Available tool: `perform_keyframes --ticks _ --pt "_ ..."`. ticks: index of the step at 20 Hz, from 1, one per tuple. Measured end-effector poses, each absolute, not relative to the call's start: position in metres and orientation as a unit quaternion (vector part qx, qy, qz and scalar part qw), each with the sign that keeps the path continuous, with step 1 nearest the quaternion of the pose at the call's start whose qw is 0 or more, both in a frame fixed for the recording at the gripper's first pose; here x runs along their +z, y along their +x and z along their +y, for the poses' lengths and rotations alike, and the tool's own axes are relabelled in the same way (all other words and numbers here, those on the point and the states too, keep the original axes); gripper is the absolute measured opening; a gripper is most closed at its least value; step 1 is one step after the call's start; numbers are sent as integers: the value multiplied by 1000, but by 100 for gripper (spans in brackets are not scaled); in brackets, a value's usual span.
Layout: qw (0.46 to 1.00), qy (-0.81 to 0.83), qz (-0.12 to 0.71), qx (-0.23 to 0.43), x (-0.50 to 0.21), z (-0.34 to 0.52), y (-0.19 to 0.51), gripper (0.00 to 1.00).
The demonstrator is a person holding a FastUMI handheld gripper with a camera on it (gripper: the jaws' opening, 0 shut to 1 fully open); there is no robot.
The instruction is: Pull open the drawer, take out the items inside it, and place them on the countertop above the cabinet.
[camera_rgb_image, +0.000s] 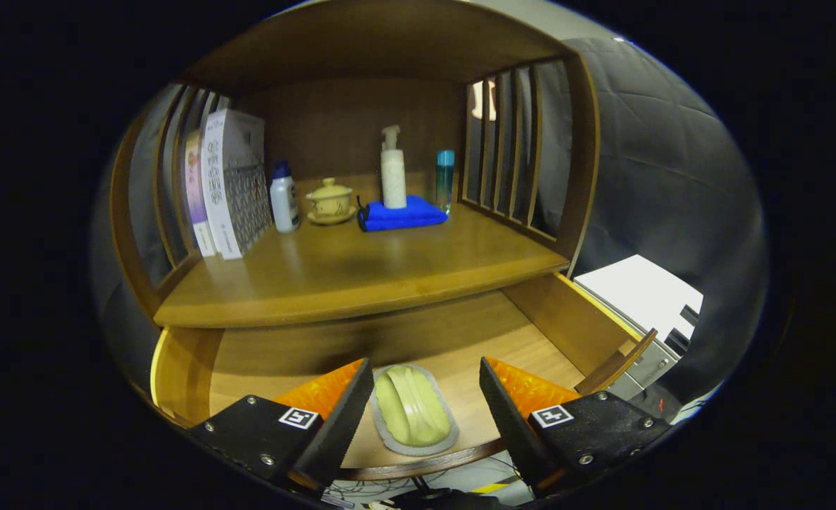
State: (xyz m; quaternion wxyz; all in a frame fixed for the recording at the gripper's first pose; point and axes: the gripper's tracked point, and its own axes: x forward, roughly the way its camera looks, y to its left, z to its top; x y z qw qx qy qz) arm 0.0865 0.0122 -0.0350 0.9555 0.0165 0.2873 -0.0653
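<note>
One green soap dish (413,410) lies in the pulled-out drawer (545,312) between the released gripper's (425,404) spread fingers

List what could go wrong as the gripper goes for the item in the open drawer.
The gripper is open with the green soap dish between its fingers. The dish looks low and rounded, so the fingers may slip off it. Lifting it means clearing the countertop edge overhanging the drawer. The blue cloth and pump bottle crowd the back.
</note>
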Motion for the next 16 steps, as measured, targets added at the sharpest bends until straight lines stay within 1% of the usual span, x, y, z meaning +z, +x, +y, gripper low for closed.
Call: perform_keyframes --ticks 3,6,8,12,13,14,15,16 --pt "943 20 326 -59 -55 18 92 94" --pt "929 -14 365 -57 -67 15 95 93" --pt "920 -27 387 -57 -74 14 93 90" --pt "900 -35 433 -42 -89 22 91 79" --pt "894 -49 444 -39 -95 21 91 75" --pt "891 -52 450 -32 -96 24 86 73" --pt "894 -38 445 -24 -95 31 91 67" --pt "894 -42 446 -25 -99 32 91 59"
